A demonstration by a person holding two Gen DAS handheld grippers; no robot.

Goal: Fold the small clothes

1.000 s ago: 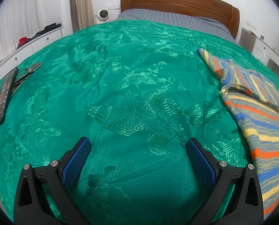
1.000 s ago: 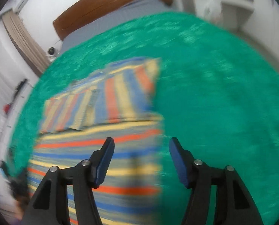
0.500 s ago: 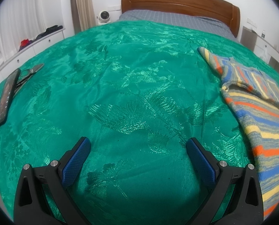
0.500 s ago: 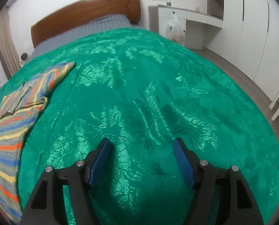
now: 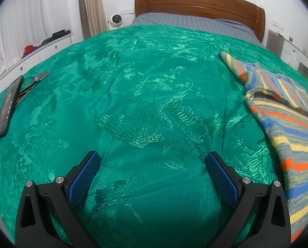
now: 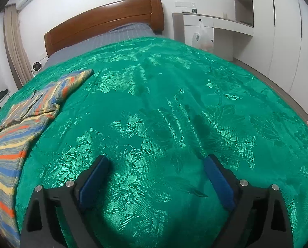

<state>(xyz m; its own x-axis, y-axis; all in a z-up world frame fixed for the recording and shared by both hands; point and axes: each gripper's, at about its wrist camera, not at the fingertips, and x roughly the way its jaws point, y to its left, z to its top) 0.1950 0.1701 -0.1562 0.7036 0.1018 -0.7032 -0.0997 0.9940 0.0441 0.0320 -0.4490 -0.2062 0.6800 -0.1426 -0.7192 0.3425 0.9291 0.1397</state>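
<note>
Left wrist view is showing the left gripper (image 5: 152,160) hanging over a green bedspread (image 5: 133,95) with its blue-padded fingers (image 5: 82,175) spread wide apart and nothing between them. A striped sweater (image 5: 286,128) is lying flat on the bedspread at about 3 o'clock from the gripper, well apart from it, with one sleeve stretching up toward 1 o'clock. At 9 o'clock, near the bed's edge, a dark phone (image 5: 8,108) is resting just beside a pair of scissors (image 5: 35,80). A wooden headboard (image 5: 199,4) is standing at 12 o'clock, and a small white fan (image 5: 115,19) is sitting at 11 o'clock by the curtain.

Right wrist view is showing the right gripper (image 6: 156,163) also hovering over bare green bedspread (image 6: 174,113), its fingers (image 6: 94,180) likewise parted and gripping nothing. From here the striped sweater (image 6: 19,132) is lying at 9 to 10 o'clock, clear of the fingers, its sleeve reaching toward 11 o'clock. A white plastic bag (image 6: 202,37) is hanging from the white desk unit (image 6: 220,22) at 1 o'clock.
</note>
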